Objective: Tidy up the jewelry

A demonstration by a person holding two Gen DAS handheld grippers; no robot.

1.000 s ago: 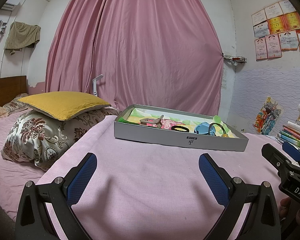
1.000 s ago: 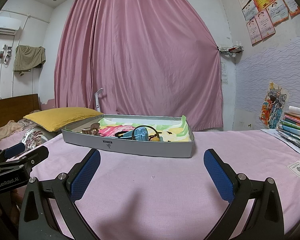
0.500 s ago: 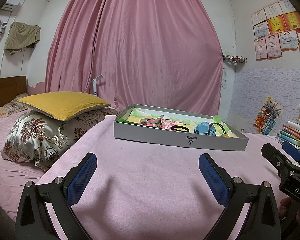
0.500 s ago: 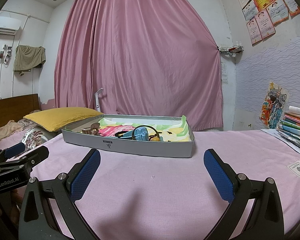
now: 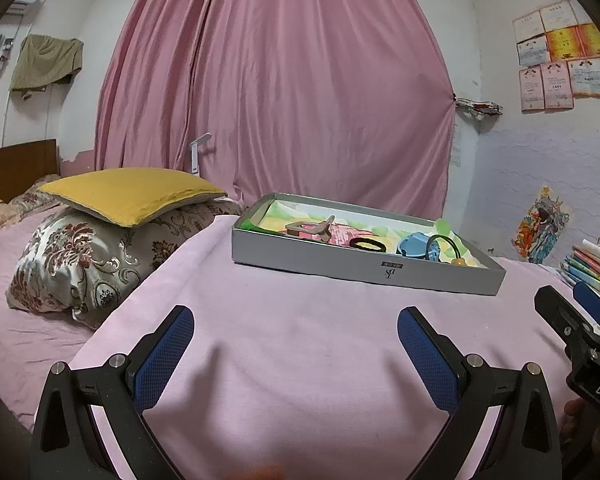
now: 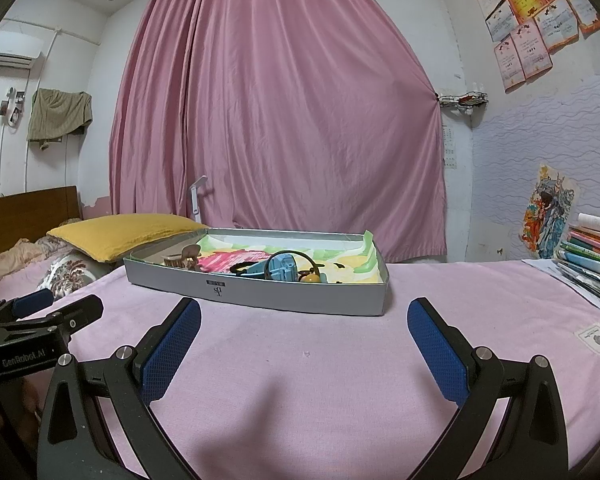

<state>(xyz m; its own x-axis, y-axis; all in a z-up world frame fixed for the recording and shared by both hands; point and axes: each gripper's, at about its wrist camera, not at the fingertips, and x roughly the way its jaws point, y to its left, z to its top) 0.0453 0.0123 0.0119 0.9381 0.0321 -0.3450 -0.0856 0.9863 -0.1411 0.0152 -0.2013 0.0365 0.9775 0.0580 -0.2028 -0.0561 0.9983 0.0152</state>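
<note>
Hand-held gripper (image 5: pixel 296 322) above pink bedspread (image 5: pixel 300 312)

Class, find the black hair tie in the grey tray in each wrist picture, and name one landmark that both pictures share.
Left wrist: black hair tie right of centre, between brown clip and blue clip.
Right wrist: hair tie centre, left of blue clip.
Shared landmark: grey tray.

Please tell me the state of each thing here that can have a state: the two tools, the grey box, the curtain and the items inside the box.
Left tool: open, empty, above the pink sheet.
Right tool: open, empty, short of the box.
Grey box: no lid on it, flat on the bed.
Black hair tie: lying loose in the box.
Blue clip: in the box, untouched.
Brown clip: in the box, untouched.
Curtain: drawn shut.
</note>
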